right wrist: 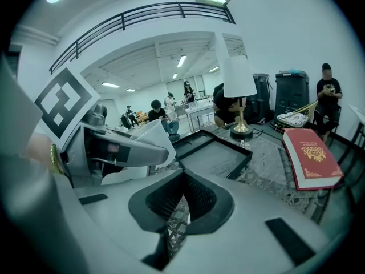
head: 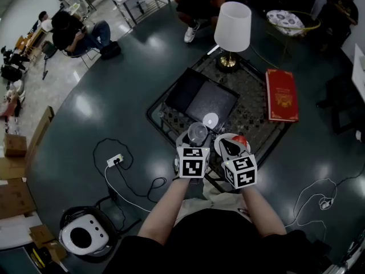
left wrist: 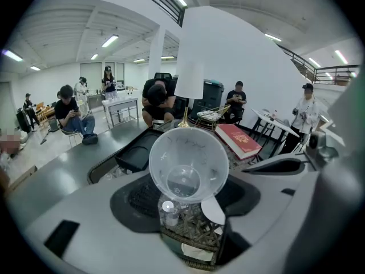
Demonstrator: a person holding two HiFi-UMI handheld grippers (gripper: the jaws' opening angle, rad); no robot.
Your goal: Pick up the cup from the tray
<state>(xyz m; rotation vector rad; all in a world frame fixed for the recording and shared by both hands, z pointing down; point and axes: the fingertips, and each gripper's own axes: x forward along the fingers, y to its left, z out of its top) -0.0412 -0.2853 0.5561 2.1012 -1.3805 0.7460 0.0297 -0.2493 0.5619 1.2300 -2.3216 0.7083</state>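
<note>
A clear plastic cup (head: 197,133) lies on its side between the pads of my left gripper (head: 197,138), lifted over the near edge of the wicker table. In the left gripper view the cup (left wrist: 188,165) turns its open mouth toward the camera, and the left gripper (left wrist: 188,178) is shut on it. The black tray (head: 199,99) rests farther back on the table with a small white disc (head: 210,120) at its near corner. My right gripper (head: 231,147) hovers just right of the cup with its jaws together and nothing in them. From the right gripper view, the cup (right wrist: 149,138) shows at the left.
A white-shaded lamp (head: 232,30) and a red book (head: 282,95) stand on the table (head: 256,119) behind and right of the tray. A white dish with something red (head: 239,140) sits under the right gripper. People sit around the room; cables (head: 122,176) lie on the floor.
</note>
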